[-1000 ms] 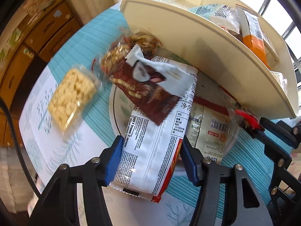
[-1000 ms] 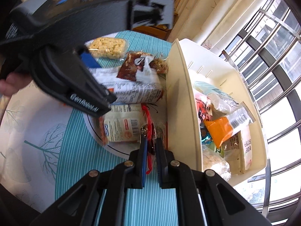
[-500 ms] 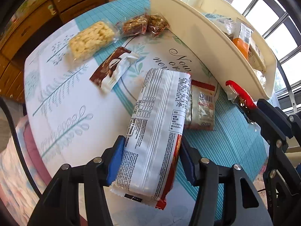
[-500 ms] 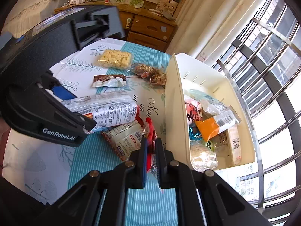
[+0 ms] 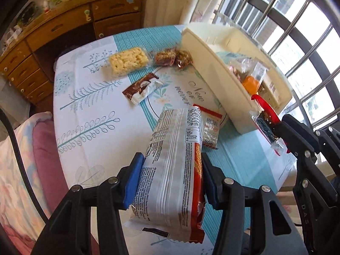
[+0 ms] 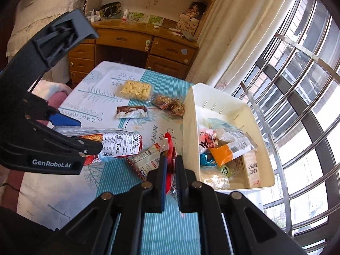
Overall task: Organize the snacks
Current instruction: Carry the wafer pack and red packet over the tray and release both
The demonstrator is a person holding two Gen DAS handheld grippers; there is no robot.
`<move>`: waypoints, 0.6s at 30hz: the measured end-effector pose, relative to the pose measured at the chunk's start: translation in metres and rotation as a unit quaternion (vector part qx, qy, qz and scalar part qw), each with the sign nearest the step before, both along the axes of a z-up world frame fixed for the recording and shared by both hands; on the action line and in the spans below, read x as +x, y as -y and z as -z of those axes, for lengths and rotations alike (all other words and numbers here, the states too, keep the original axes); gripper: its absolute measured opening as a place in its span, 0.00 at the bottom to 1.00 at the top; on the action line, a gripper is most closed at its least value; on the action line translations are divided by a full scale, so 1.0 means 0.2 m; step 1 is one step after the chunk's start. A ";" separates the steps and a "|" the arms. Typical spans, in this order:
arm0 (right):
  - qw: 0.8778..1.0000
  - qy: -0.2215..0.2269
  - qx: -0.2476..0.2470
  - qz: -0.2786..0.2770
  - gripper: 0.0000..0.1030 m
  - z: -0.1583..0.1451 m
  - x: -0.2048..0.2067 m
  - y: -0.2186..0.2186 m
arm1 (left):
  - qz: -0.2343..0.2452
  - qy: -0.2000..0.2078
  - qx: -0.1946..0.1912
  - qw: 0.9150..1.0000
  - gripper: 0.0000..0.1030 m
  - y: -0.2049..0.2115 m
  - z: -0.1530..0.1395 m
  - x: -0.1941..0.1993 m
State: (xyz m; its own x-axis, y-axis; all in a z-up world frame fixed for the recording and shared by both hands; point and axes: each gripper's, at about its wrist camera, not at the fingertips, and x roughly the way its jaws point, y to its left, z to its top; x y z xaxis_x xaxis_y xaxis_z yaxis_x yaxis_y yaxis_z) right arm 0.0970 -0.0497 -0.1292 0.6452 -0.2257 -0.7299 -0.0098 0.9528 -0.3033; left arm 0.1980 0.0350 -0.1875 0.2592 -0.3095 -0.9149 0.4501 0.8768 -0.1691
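A long white biscuit packet (image 5: 174, 170) was held above the table (image 5: 89, 114) in the left gripper (image 5: 170, 176); its long axis ran straight ahead along the fingers, the far end pointing toward the cream bin (image 5: 221, 80). The jaws were closing, blue pads (image 5: 132, 180) pressed on both long sides of the packet. Its upper face was seen to be white with grey stripes and fine print, with a red-and-gold edge along the right.

On the tablecloth, from left to right, a clear-wrapped pale puffed block (image 5: 128, 60), a brown-and-white bar (image 5: 142, 88) lying diagonally, and two brown nutty sweets (image 5: 173, 57) were laid. A small white-and-red packet (image 5: 210, 127) was lying flat just beyond the held packet, near the bin's wall.

In the bin, an orange sachet (image 6: 223, 154), a white-and-red wrapper (image 6: 205, 141), a blue-foil piece (image 6: 207, 159), a beige box (image 6: 251, 169) and a clear bag of pale snacks (image 6: 214, 179) were heaped at the near end.

At the right, a thin red-edged wrapper (image 6: 169, 155) was pinched upright between the nearly closed fingers of the right gripper (image 6: 170, 165), beside the bin's near corner and raised off the cloth.
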 end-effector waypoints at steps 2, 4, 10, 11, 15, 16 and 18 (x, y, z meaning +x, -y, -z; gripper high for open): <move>1.000 0.007 0.014 -0.003 0.07 -0.05 0.00 0.03 | -0.012 0.014 -0.010 1.000 0.49 -0.02 -0.06 -0.01; 0.999 0.015 0.029 -0.007 0.07 -0.10 -0.01 0.06 | -0.022 0.028 -0.019 0.999 0.49 -0.02 -0.13 -0.03; 0.997 0.034 0.064 -0.025 0.07 -0.23 -0.01 0.18 | -0.059 0.064 -0.042 0.995 0.49 0.02 -0.30 -0.06; 0.997 0.037 0.068 -0.029 0.07 -0.25 -0.01 0.21 | -0.068 0.070 -0.050 0.994 0.49 0.03 -0.33 -0.06; 0.995 0.052 0.073 -0.049 0.07 -0.32 0.00 0.30 | -0.103 0.088 -0.081 0.987 0.49 0.09 -0.43 -0.06; 0.994 0.054 0.074 -0.053 0.07 -0.34 0.00 0.33 | -0.111 0.092 -0.087 0.986 0.49 0.11 -0.44 -0.05; 0.993 0.060 0.078 -0.059 0.07 -0.37 0.01 0.39 | -0.127 0.099 -0.103 0.982 0.49 0.15 -0.48 -0.04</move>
State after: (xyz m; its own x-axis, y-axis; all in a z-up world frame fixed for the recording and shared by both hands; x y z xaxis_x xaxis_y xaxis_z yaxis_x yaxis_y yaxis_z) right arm 0.0990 -0.1268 -0.0545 0.7447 -0.0346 -0.6665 -0.0963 0.9826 -0.1586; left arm 0.1890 0.0043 -0.0914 0.5187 -0.3851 -0.7633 0.2633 0.9214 -0.2860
